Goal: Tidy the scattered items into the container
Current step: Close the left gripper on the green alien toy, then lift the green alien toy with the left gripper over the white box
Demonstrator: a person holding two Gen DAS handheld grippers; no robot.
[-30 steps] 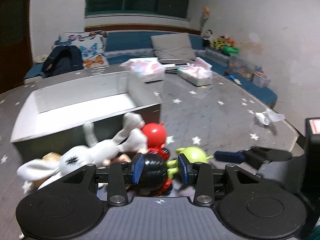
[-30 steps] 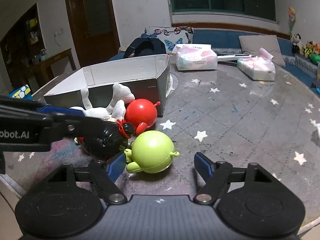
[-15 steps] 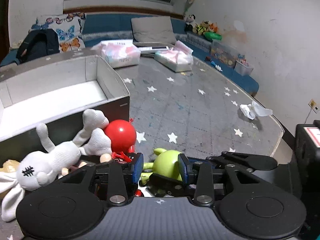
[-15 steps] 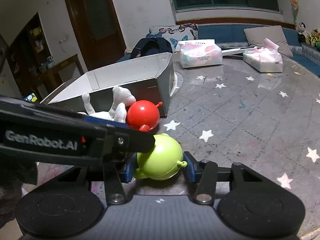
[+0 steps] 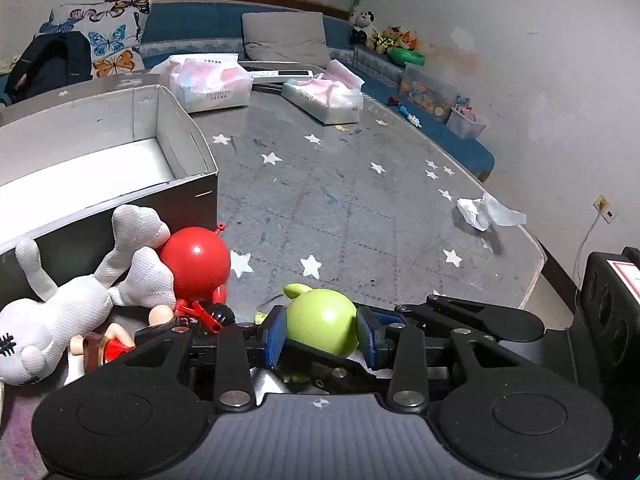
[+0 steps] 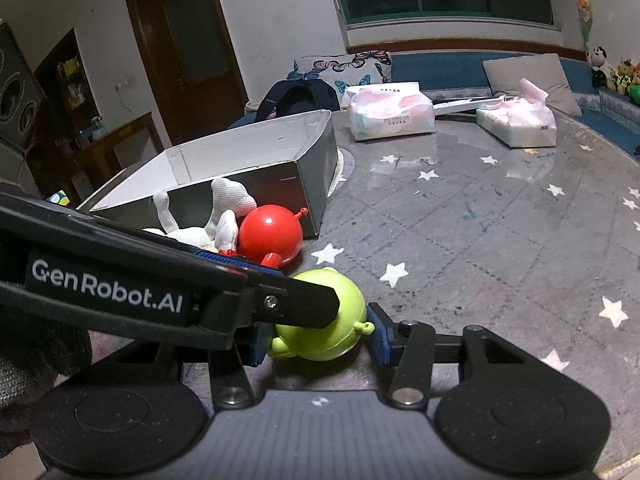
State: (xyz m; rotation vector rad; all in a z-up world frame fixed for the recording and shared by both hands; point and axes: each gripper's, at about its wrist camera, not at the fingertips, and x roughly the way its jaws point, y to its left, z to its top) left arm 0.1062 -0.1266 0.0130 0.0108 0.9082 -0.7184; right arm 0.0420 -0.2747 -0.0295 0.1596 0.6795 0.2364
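Note:
A green round toy (image 6: 320,320) sits between the blue pads of my right gripper (image 6: 316,340), which is shut on it near the table's front edge. In the left wrist view the same green toy (image 5: 322,322) shows between the pads of my left gripper (image 5: 322,336), which hangs above the right gripper; whether it grips the toy is unclear. A red round toy (image 5: 196,262), a white plush rabbit (image 5: 80,292) and a small doll (image 5: 116,338) lie against the open white box (image 5: 188,136).
Two tissue packs (image 5: 212,84) (image 5: 324,100) lie at the far side of the star-patterned table. A crumpled tissue (image 5: 486,212) lies near the right edge. A black speaker (image 5: 612,288) stands at right. A sofa with pillows is behind.
My right gripper closed on the green toy. My left gripper let go of the black-and-red toy, rose and moved right over the right gripper.

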